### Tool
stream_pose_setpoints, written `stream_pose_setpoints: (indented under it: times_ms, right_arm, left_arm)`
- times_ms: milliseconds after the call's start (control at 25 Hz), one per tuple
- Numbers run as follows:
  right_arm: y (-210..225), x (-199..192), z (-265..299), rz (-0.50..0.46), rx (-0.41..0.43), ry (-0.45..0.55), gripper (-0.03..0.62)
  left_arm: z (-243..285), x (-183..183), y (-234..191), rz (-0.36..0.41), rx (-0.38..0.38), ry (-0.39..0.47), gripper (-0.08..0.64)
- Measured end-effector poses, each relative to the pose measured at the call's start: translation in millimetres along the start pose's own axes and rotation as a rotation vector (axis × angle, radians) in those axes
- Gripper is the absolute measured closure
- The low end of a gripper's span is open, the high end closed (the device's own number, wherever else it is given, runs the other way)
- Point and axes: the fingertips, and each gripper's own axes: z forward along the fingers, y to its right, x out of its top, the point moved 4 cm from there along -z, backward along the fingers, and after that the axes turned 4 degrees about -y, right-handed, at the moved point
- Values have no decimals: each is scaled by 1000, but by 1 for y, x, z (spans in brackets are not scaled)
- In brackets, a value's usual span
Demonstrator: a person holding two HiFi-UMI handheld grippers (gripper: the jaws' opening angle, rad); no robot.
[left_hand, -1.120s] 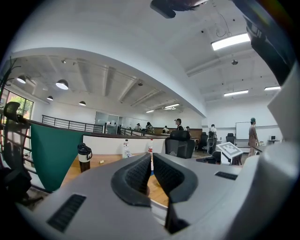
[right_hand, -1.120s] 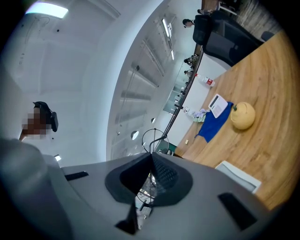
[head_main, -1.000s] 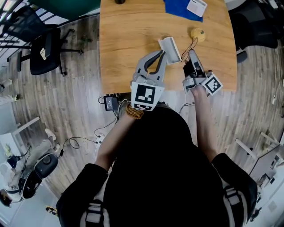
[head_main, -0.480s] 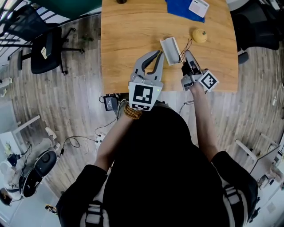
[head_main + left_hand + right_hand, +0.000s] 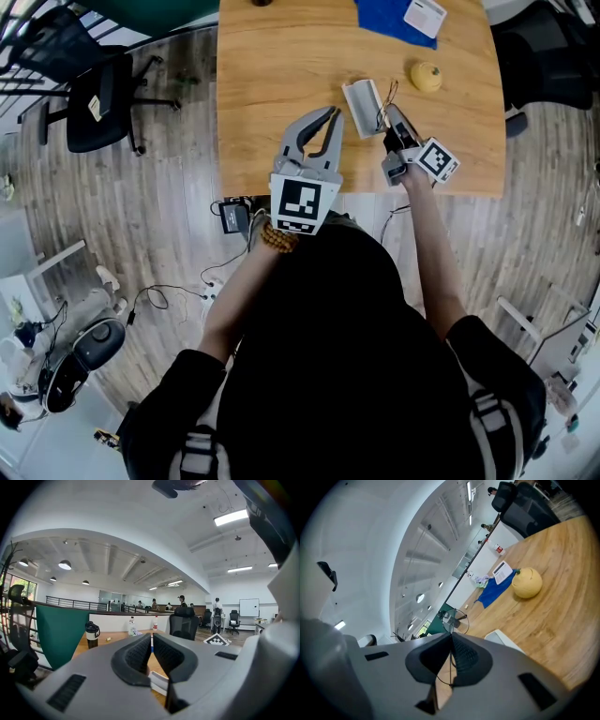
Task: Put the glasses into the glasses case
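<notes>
The right gripper [image 5: 390, 116] pinched the thin-framed glasses [image 5: 451, 620] between its jaws, just beside the glasses case [image 5: 364, 96] on the worktop [image 5: 272, 75]. The left gripper's [image 5: 332, 113] jaws were pressed together.

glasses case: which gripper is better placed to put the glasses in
Right gripper: its fingers are shut on the glasses, close beside the glasses case. Left gripper is shut, empty.

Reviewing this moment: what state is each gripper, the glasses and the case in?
left gripper: fingers shut, nothing between them.
right gripper: shut on glasses.
glasses: held by the frame, not yet in case.
case: open.
</notes>
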Motion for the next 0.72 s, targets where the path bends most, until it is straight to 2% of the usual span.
stream_pose_setpoints:
  times_ms: [120, 160, 480, 640, 720]
  right_arm:
    - [19, -2, -2, -31, -124, -43, 577]
    - [22, -3, 0, -47, -141, -57, 578]
    - [41, -15, 20, -179, -178, -218, 577]
    - [44, -19, 28, -190, -188, -263, 577]
    - [46, -22, 33, -226, -206, -299, 577]
  left_arm:
    - [-1, 0, -2, 1, 1, -2, 528]
    - [-1, 0, -2, 1, 1, -2, 528]
    - [-5, -3, -7, 2, 11, -13, 528]
    - [-8, -5, -8, 1, 14, -25, 528]
    - [-9, -6, -8, -1, 16, -28, 528]
